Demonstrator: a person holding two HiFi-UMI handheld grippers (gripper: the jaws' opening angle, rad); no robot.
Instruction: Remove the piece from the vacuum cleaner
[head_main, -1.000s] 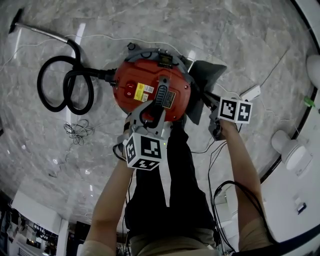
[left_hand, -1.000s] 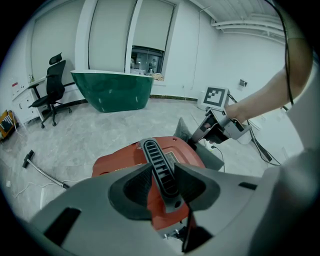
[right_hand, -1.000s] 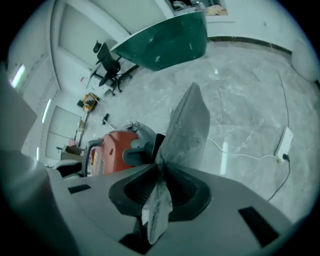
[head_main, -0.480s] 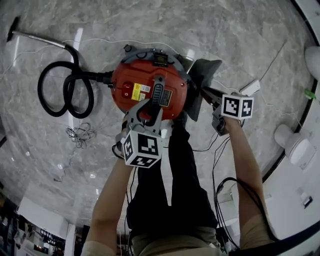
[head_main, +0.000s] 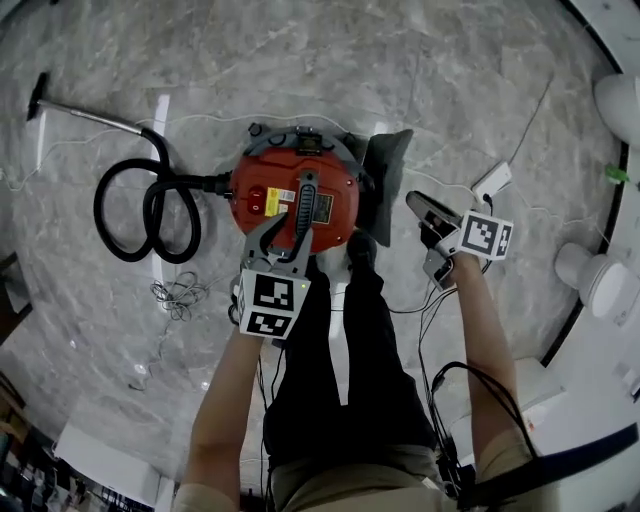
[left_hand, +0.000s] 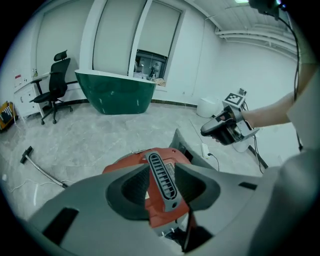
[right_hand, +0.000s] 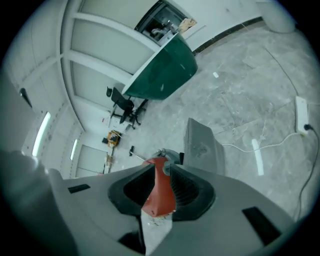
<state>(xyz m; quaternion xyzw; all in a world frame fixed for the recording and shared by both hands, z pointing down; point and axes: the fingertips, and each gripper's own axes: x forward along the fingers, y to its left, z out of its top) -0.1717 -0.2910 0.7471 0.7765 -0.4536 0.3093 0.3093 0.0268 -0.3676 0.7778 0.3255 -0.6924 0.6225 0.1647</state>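
The red vacuum cleaner (head_main: 270, 195) stands on the floor in front of the person's feet. My left gripper (head_main: 285, 232) reaches down to its top and is shut on the grey ribbed handle (left_hand: 162, 177), which fills the gap between the pads. A flat grey piece (head_main: 385, 165) stands on edge against the vacuum's right side; in the right gripper view this grey piece (right_hand: 202, 145) lies well ahead of the jaws. My right gripper (head_main: 420, 205) hangs to the right of it, apart from it. Its jaws stand a little apart with nothing between them; only the red body shows through the gap.
A coiled black hose (head_main: 150, 210) and metal wand (head_main: 90, 115) lie to the left, with a tangle of cord (head_main: 175, 295) below. A white power strip (head_main: 492, 182) and cables lie at the right. A green counter (left_hand: 117, 92) and office chair (left_hand: 55, 85) stand farther off.
My right gripper has come off the grey piece's edge, rising and drawing back to the right. The piece stays leaning beside the vacuum. The left gripper keeps its hold on the handle.
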